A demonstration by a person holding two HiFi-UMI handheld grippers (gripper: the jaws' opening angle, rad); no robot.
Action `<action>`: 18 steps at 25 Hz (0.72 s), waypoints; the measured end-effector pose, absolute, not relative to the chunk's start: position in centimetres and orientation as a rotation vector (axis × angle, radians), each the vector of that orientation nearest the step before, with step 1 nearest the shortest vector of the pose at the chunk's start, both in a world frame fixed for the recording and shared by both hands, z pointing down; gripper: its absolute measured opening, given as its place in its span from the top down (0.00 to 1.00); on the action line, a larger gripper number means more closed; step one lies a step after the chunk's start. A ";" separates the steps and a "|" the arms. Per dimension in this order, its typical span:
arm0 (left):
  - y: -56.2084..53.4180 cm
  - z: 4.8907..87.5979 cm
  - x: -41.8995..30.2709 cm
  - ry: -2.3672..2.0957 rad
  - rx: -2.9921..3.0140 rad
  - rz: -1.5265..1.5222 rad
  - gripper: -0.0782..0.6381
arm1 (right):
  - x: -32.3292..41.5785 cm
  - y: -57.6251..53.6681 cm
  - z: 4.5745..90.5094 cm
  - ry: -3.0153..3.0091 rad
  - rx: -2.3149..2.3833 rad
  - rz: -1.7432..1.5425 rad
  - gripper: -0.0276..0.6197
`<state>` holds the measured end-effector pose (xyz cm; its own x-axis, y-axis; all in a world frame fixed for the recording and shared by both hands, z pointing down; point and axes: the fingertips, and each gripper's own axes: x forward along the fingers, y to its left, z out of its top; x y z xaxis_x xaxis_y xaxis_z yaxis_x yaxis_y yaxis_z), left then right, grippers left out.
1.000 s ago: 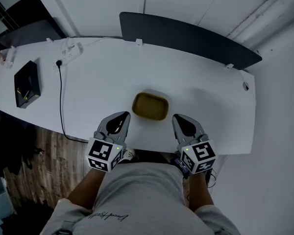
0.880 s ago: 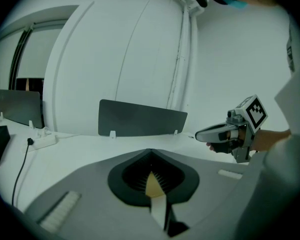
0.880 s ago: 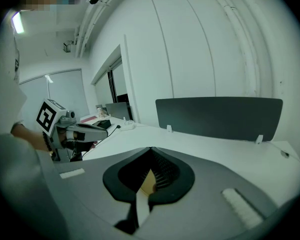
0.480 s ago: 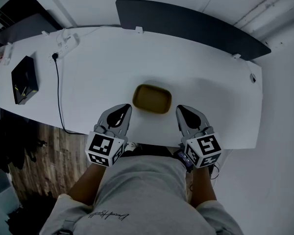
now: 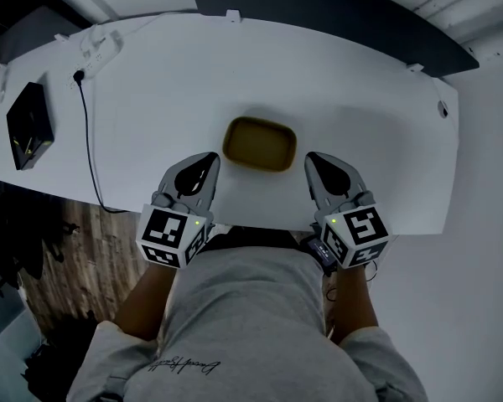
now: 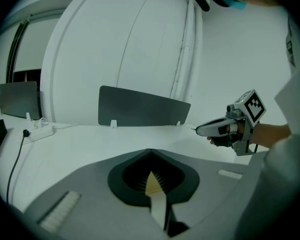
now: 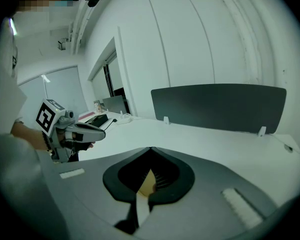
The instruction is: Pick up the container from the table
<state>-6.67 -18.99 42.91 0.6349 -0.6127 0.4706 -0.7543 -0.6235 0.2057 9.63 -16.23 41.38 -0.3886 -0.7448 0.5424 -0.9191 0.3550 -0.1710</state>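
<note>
The white table fills the head view, with a dark divider panel along its far edge. Over the last second you have brought both grippers down and forward. The olive container, close to the table's near edge, now lies between their tips rather than beyond them. The left gripper sits just beside its left end and the right gripper just beside its right; neither touches it. Both pairs of jaws are closed on nothing, so the lift has not yet begun.
</note>
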 end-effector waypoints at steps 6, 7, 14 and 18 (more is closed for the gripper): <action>-19.3 44.5 -6.6 -1.071 2.444 0.530 0.89 | 9.6 -16.7 42.9 -2.230 1.434 0.659 0.93; -19.4 44.7 -6.6 -1.070 2.442 0.533 0.89 | 9.7 -16.7 43.1 -2.227 1.431 0.662 0.94; -19.9 46.8 -6.9 -1.064 2.420 0.584 0.89 | 9.6 -17.0 44.7 -2.207 1.409 0.690 0.94; -20.0 47.7 -7.0 -1.065 2.410 0.599 0.89 | 9.9 -17.1 45.6 -2.194 1.410 0.703 0.94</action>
<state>-7.00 -19.97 47.66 0.6103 -0.5757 0.5442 -0.7641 -0.6091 0.2126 9.88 -17.13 45.55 -0.3856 -0.6966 0.6051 -0.9185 0.3520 -0.1801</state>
